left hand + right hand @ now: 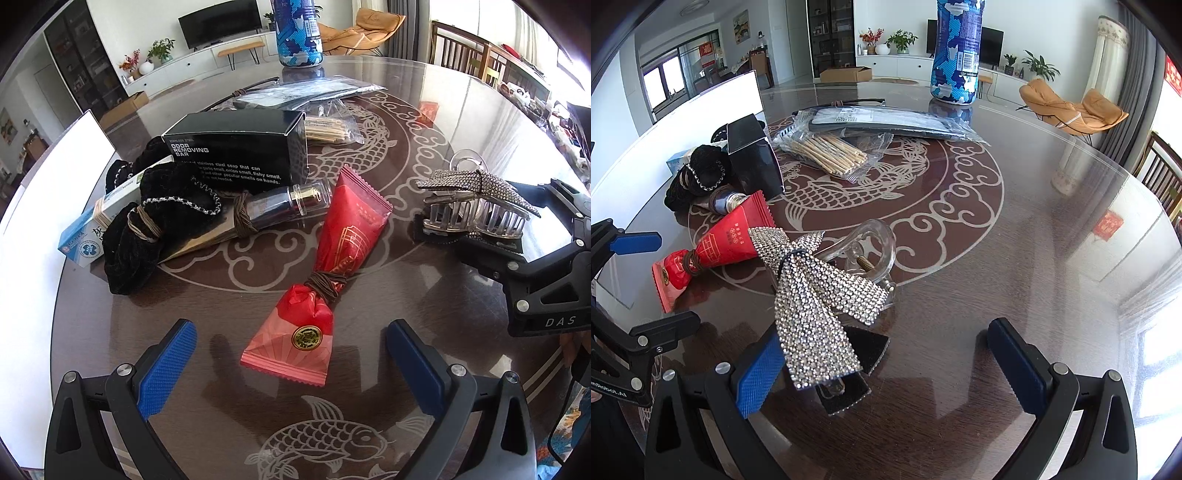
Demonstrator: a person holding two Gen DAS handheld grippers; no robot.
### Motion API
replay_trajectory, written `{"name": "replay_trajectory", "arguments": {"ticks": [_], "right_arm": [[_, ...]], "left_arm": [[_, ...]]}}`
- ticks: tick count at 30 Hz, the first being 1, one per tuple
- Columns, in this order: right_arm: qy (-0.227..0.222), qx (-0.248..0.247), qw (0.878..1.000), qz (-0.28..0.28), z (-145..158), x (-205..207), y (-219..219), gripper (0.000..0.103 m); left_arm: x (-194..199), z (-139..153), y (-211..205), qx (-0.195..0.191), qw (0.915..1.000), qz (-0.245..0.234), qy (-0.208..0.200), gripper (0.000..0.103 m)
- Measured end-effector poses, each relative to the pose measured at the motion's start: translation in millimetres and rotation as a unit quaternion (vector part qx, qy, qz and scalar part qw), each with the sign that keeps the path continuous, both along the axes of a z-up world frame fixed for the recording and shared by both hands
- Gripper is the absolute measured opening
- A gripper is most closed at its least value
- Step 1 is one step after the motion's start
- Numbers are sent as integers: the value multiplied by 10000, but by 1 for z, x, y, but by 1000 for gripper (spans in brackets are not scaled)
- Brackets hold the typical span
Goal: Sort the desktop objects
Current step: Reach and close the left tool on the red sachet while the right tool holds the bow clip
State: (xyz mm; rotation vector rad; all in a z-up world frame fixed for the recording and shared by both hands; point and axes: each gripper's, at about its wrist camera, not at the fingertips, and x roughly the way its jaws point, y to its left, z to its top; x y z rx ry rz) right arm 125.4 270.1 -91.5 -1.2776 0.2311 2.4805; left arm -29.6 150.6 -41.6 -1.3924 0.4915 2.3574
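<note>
**Both hand-held grippers spread wide over a cluttered glass-topped bench**

The bench [461, 122] is a round dark brown top under glossy glass, inlaid with pale fish and cloud scrollwork, and it throws back window glare along its far side. A white board [55, 192] stands along its left edge.

The left hand-held gripper [291, 363] has its blue pads set wide apart and holds nothing; the near end of the red sachet [325, 269], bound at its waist with brown cord, lies on the glass between them. The right hand-held gripper [890, 363] is likewise spread and empty, with the rhinestone hair clip [820, 302] lying just ahead of it, one sparkling ribbon end touching or overlapping its left pad [761, 373].

Behind the sachet sit a black box [240, 151] printed "ODOR REMOVING BAR", a black velvet scrunchie [155, 206], a cord-wrapped metallic tube [258, 210] and a pale blue carton [85, 236], all bunched together. Farther back lie a clear bag of wooden sticks [831, 151] and flat plastic sleeves [886, 122], then a tall blue camouflage-patterned can [956, 51] standing upright.

Around the bench is a bright living room: a television [219, 22] on a long white cabinet, potted plants, a tan lounge chair [1071, 107], wooden dining chairs [461, 51] and grey curtains.
</note>
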Motion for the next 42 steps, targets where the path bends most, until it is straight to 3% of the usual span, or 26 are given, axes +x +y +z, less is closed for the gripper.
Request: {"name": "replay_trajectory", "arguments": {"ticks": [4,7,13,16,26,29,32,36,42], "right_arm": [[0,0,10000,0,0,0,0,103],[0,0,10000,0,0,0,0,103],[-1,1,10000,0,0,0,0,103],[0,1,10000,0,0,0,0,103],[0,1,10000,-1,0,0,0,103],[0,1,10000,-1,0,0,0,103],[0,1,10000,-1,0,0,0,103],[0,1,10000,-2,0,0,0,103],[0,1,10000,-1,0,0,0,103]], "left_arm": [[0,2,3,-204,9998,4,-31,103],[3,16,-1,-410,9986,156,299,103],[6,62,-25,-308,9941,601,848,103],[6,77,-30,-515,9902,706,1090,103],[8,89,-22,-818,9857,641,1328,103],[7,83,-25,-601,9915,432,1067,103],[-4,57,-30,-77,9996,-133,239,103],[-19,18,-27,52,9987,-398,-318,103],[-29,1,-4,473,9936,-738,-715,103]]}}
